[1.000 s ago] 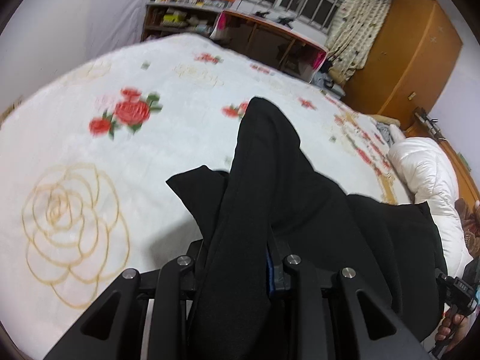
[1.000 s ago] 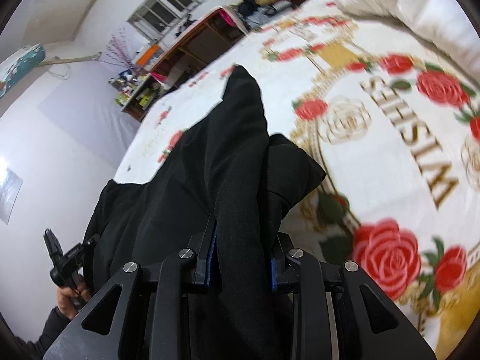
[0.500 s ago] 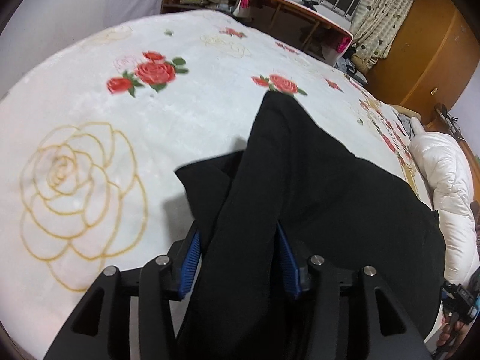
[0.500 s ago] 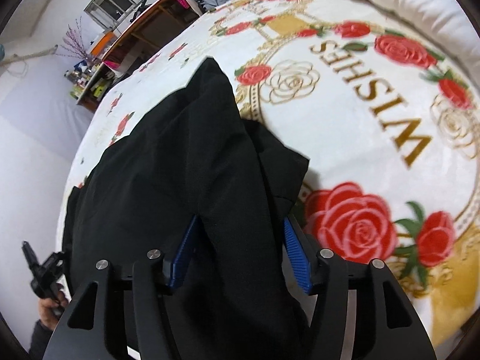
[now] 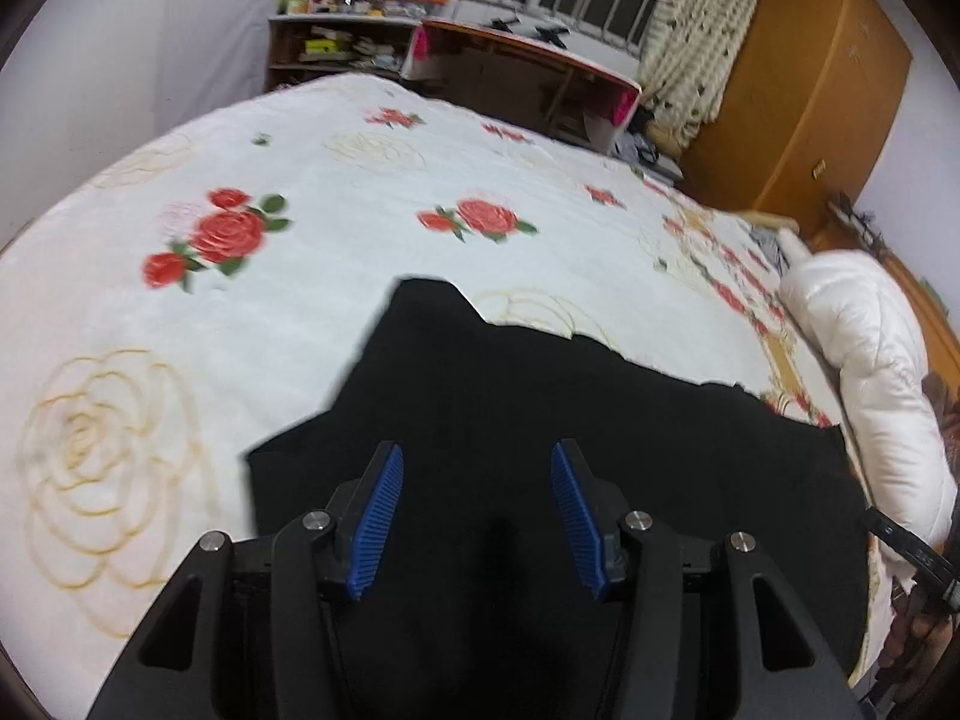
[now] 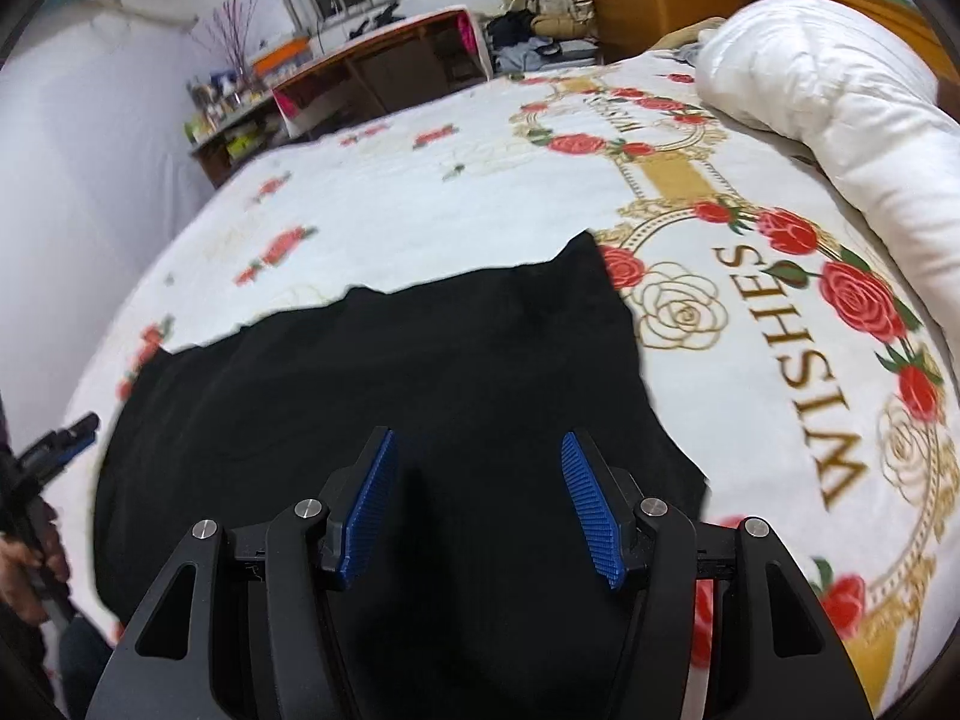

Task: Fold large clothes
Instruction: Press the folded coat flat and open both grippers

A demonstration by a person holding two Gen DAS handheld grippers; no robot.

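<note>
Both grippers, left [image 5: 477, 510] and right [image 6: 477, 504], had released the black garment [image 5: 540, 420] and stood spread above it; it lay flat on the near bed [image 5: 300, 180], this fold apparently done.

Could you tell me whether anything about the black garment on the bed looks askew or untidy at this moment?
Slightly. The black garment lies on the floral blanket with an uneven, wavy far edge, and one corner pokes up past the rest. Both the left gripper and the right gripper are open above it.
</note>
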